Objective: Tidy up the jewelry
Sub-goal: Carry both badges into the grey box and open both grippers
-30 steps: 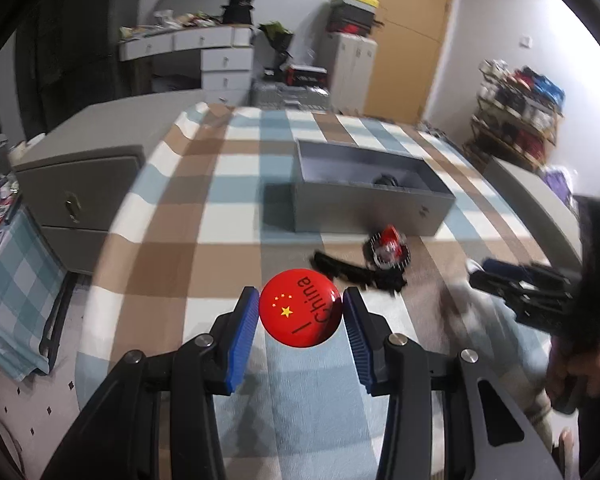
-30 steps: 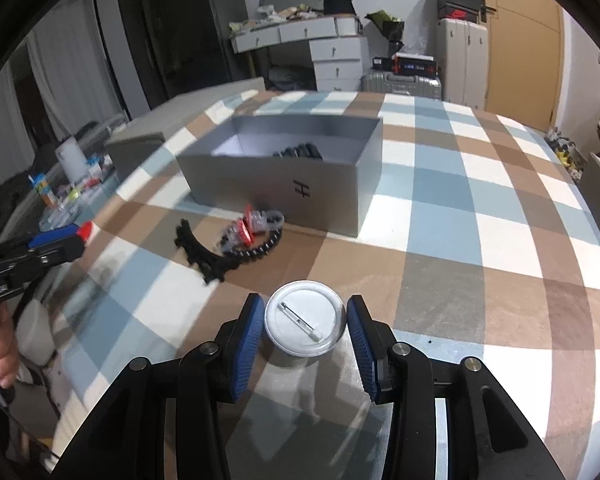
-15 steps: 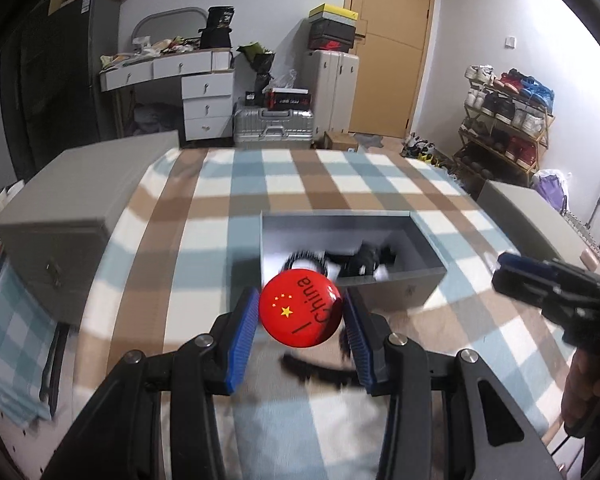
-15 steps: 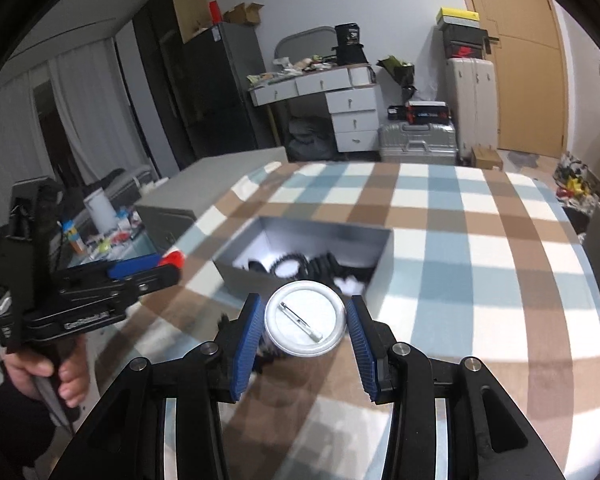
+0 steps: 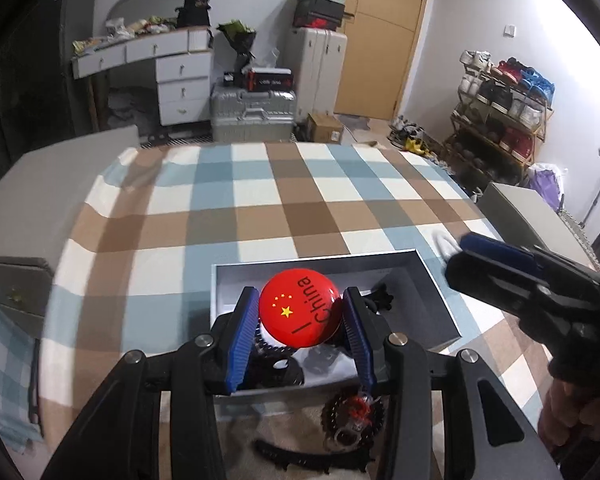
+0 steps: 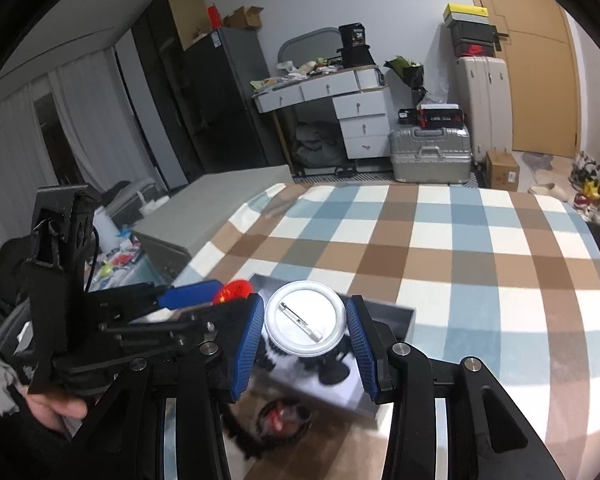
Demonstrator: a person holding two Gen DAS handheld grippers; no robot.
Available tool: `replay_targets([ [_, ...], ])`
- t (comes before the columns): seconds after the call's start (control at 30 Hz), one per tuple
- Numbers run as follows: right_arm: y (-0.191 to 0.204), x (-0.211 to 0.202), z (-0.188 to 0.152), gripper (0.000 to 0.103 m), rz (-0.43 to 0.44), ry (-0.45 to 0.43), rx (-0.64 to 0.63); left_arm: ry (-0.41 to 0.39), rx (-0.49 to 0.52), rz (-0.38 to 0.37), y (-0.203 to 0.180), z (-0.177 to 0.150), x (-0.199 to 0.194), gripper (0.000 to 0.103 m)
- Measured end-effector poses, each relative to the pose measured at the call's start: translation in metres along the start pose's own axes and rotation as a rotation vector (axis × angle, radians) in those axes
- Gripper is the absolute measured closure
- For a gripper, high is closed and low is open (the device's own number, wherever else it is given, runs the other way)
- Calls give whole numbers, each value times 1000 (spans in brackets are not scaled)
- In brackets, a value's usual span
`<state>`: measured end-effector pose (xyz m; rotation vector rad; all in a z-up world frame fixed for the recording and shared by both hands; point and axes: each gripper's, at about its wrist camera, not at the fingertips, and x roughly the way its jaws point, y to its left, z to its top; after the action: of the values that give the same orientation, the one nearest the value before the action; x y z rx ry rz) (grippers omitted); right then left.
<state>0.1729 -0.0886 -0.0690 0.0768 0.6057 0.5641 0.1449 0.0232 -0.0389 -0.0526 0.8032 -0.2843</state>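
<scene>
Checked bedspread under you, grey box (image 5: 440, 292) open below both claws. Your left claw (image 5: 300, 320) pinches the red badge (image 5: 300, 312); your right claw (image 6: 306, 326) pinches the white-backed badge (image 6: 306, 320). Both hang over the box. Next: lower, release inside.

Premises are a lived-in bedroom of a home. Directly under the gripper lies a bed in a checked cover (image 5: 300, 184). Ahead stand a cluttered white desk with drawers (image 5: 168, 76), suitcases (image 5: 252, 114) and a wooden door (image 5: 384, 32); to the right ahead, a loaded shoe rack (image 5: 504, 100).
</scene>
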Motion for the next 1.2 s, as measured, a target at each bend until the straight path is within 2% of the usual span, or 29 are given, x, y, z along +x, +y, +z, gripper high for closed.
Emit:
replay_targets([
  [0.2, -20, 29, -1, 61, 16, 58, 41, 26, 1, -39, 1, 0, 14, 66],
  [0.47, -33, 46, -10, 61, 9, 108, 62, 52, -16, -59, 5, 0, 27, 66],
  [0.73, -36, 51, -12, 61, 8, 124, 76, 58, 0, -56, 1, 1, 29, 66],
  [0.97, -34, 54, -10, 61, 44, 125, 79, 64, 11, -59, 3, 5, 29, 65],
  [1.07, -38, 55, -12, 55, 49, 124, 108, 81, 13, -30, 4, 3, 36, 65],
  [1.2, -42, 43, -15, 51, 43, 92, 117, 92, 23, -46, 5, -1, 34, 65],
])
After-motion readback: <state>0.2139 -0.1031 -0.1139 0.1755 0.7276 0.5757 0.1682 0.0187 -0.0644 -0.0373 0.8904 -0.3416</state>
